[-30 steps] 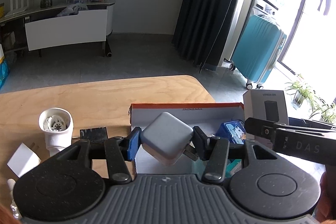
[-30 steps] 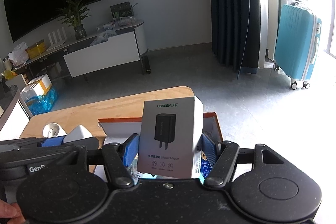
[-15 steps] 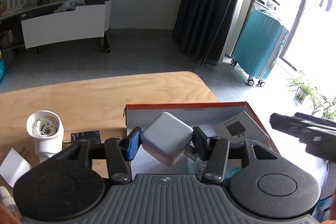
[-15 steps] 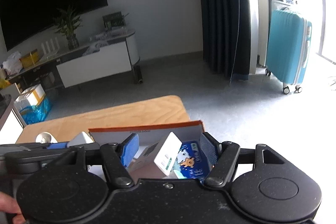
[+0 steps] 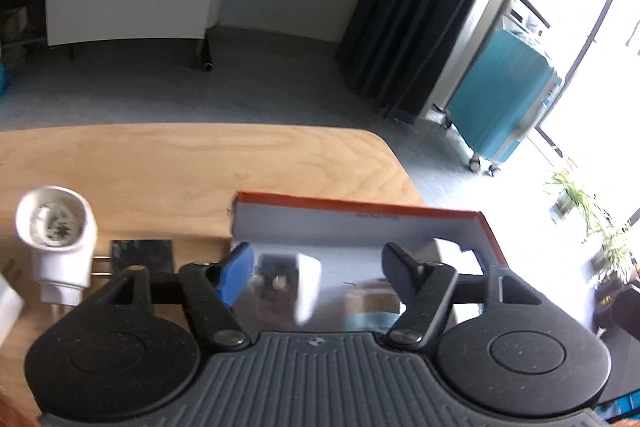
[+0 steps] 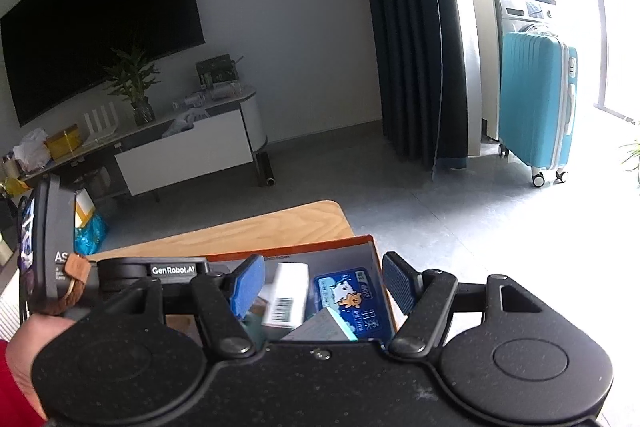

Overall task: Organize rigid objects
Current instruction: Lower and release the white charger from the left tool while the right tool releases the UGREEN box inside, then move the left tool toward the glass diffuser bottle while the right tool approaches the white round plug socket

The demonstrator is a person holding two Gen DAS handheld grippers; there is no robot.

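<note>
My left gripper (image 5: 318,267) is open above the orange-rimmed box (image 5: 360,205). The white charger plug (image 5: 290,277) is blurred between the jaws, touching neither, prongs toward me, over the box floor. My right gripper (image 6: 322,281) is open and empty over the same box (image 6: 304,247). Inside the box lie the white adapter carton (image 6: 286,293) with a barcode, a blue cartoon pack (image 6: 352,301) and a pale box corner (image 6: 320,327). The left gripper's body (image 6: 172,271) shows at the left in the right wrist view.
On the wooden table (image 5: 180,163), left of the box, stand a white socket adapter (image 5: 56,239) and a small black square piece (image 5: 142,255). A white object (image 5: 8,301) sits at the far left edge. A teal suitcase (image 6: 536,107) stands on the floor beyond.
The left jaws opened and let go of the white charger plug, which now drops in the box. The right gripper released the adapter carton into the box and stays open.
</note>
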